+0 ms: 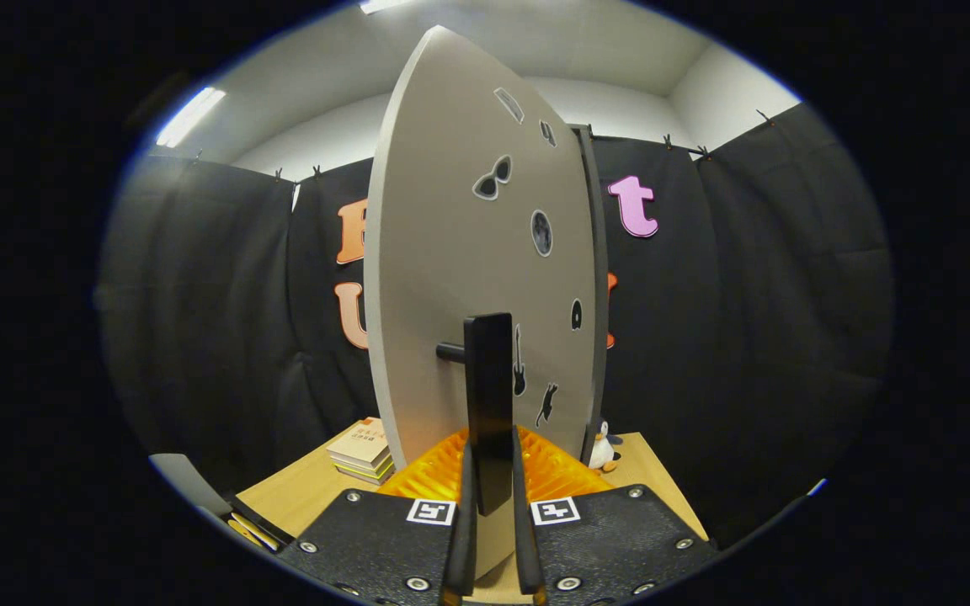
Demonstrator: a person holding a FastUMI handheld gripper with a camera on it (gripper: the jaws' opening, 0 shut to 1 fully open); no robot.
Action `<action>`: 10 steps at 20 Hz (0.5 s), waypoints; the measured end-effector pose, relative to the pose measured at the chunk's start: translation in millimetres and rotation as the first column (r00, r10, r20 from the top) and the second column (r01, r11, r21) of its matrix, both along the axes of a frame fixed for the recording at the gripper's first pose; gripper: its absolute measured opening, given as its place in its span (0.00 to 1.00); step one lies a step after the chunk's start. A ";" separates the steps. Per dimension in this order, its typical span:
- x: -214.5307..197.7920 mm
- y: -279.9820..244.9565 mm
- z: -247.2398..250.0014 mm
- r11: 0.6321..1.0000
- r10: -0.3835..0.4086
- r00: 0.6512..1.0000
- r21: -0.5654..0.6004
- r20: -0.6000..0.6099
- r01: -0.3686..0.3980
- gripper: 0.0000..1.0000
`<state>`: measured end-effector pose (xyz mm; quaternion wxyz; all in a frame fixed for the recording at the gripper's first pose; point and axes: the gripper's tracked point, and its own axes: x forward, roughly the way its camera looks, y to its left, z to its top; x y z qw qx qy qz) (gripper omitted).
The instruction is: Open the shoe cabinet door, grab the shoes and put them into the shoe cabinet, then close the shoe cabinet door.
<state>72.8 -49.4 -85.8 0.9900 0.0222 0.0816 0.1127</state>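
- The shoe cabinet door (468, 252), a tall pale panel dotted with small dark stickers, is seen swung partly out from the cabinet body, whose dark edge (596, 278) is visible just behind its far side; the door is judged to be part-way through its swing, though whether it is being opened or closed cannot be told.
- The wooden tabletop (300, 497) is seen beneath the cabinet, which stands towards the tabletop's back edge.
- The tongs (492, 513) are held level and pointed straight at the door, with their two fingers drawn close together on the dark upright handle bar (489, 404); the bar is gripped from both sides near its lower end.
- A ribbed orange object (443, 471) is seen just beyond the fingers, low against the door; what it is cannot be told.
- A stack of books (361, 454) lies on the tabletop beside the door's near edge.
- A small penguin toy (603, 450) stands at the cabinet's foot on the other side.
- No shoes can be made out here, so the loading step is judged possibly still to come.
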 end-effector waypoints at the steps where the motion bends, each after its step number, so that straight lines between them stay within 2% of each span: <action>1: -2.5 -8.4 -0.4 1.000 0.012 1.000 0.001 -0.003 -0.012 0.19; 10: -10.2 -68.5 -0.8 1.000 0.023 1.000 -0.008 -0.010 -0.023 0.18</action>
